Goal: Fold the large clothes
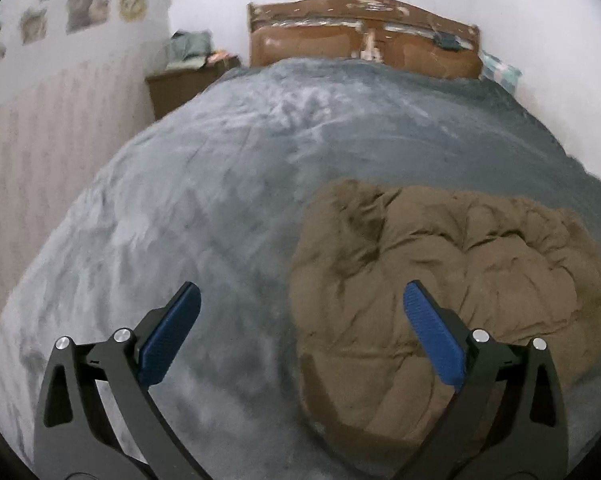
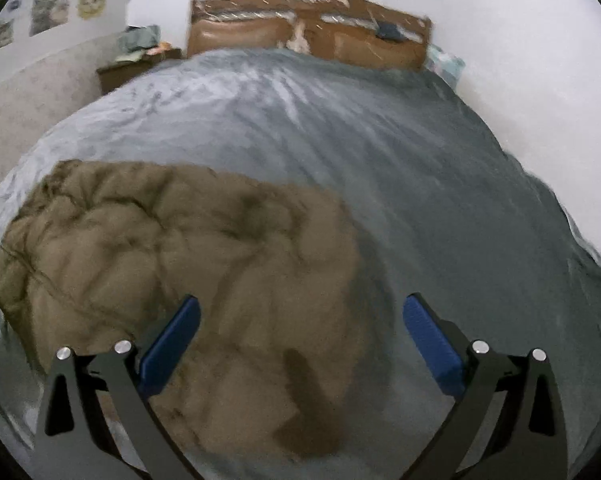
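1. The brown coat (image 1: 440, 272) is puffy quilted cloth, matt and creased, ahead of both grippers.
2. The grey blanket (image 1: 220, 168) beneath it looks like soft plush with a faint sheen.
3. The left gripper (image 1: 300, 312) and right gripper (image 2: 300, 320) have matt black plastic arms, ribbed blue pads (image 1: 432, 332) and shiny metal pins.
4. The headboard (image 1: 364, 36), far ahead, is glossy brown wood, scuffed.

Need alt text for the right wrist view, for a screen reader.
A rumpled brown padded coat lies on a grey bedspread, left of centre. The right gripper hangs above its near edge with jaws wide open, holding nothing. A wooden headboard stands against the far wall.
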